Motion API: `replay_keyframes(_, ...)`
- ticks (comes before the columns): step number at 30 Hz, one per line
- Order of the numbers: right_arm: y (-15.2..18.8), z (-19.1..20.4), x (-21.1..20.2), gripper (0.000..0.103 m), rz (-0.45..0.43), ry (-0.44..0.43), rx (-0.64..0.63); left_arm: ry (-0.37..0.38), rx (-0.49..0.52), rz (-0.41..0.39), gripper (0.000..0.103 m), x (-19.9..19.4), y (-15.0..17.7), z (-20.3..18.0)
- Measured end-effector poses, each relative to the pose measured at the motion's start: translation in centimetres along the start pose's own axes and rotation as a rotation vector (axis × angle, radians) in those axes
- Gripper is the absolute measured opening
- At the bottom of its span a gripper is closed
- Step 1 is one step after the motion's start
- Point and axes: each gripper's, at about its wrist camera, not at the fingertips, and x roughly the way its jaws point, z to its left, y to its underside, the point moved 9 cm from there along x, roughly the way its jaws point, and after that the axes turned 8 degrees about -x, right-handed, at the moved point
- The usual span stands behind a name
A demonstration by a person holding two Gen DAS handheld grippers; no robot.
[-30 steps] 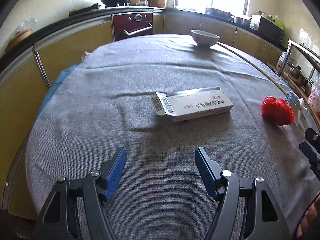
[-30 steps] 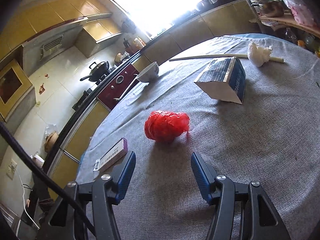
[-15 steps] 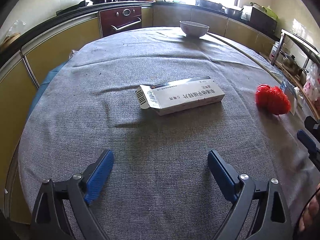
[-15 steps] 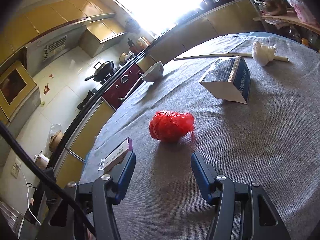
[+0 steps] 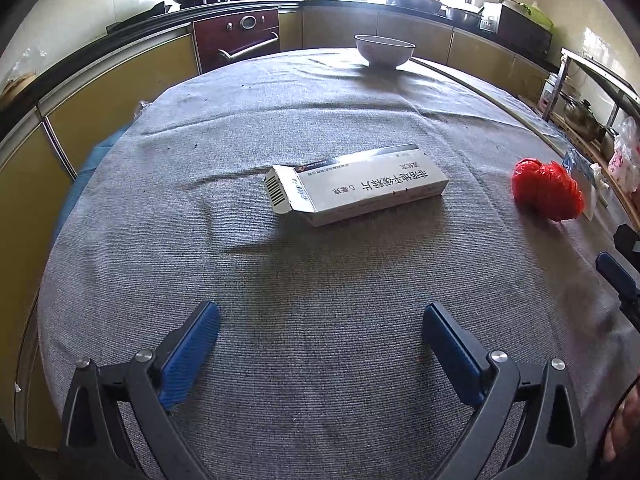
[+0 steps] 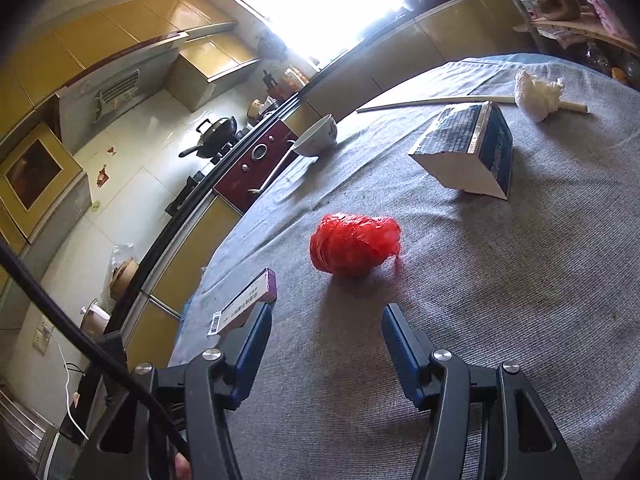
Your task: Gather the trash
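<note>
Covering round table point(image 5: 320, 360): grey cloth point(image 6: 520, 280)

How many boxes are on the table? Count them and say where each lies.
2. The flat white box lies mid-table ahead of the left gripper; the blue box stands beyond the red bag, ahead of the right gripper. Others may be out of view.

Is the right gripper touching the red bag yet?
Apart. The right wrist view shows bare grey cloth between the open right gripper and the red bag.
</note>
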Motion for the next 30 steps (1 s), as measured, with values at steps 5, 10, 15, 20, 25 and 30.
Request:
replay_keyframes(5, 0.1, 0.1, 0.4, 0.061, 0.014, -0.013, 0.002, -0.002, -0.001, 0.001, 0.102, 0.0, -0.1, 0.1)
replay_keyframes(10, 0.3, 0.4, 0.5, 0.061, 0.024, -0.026, -0.005, -0.004, -0.005, 0.001, 0.102, 0.0, 0.0, 0.3)
replay_keyframes(15, 0.5, 0.8, 0.8, 0.061, 0.041, -0.042, -0.014, -0.006, -0.008, 0.001, 0.102, 0.1, 0.0, 0.4)
replay_keyframes(20, 0.8, 1.2, 1.2, 0.061, 0.055, -0.054, -0.029, -0.005, -0.007, 0.002, 0.103, 0.1, 0.0, 0.4)
replay_keyframes(25, 1.1, 1.4, 1.3, 0.061, 0.069, -0.064, -0.036, -0.005, -0.008, 0.001, 0.103, 0.1, 0.0, 0.4)
replay_keyframes(30, 1.2, 1.5, 1.4, 0.061, 0.077, -0.062, -0.038, -0.004, -0.008, 0.001, 0.103, 0.1, 0.0, 0.4)
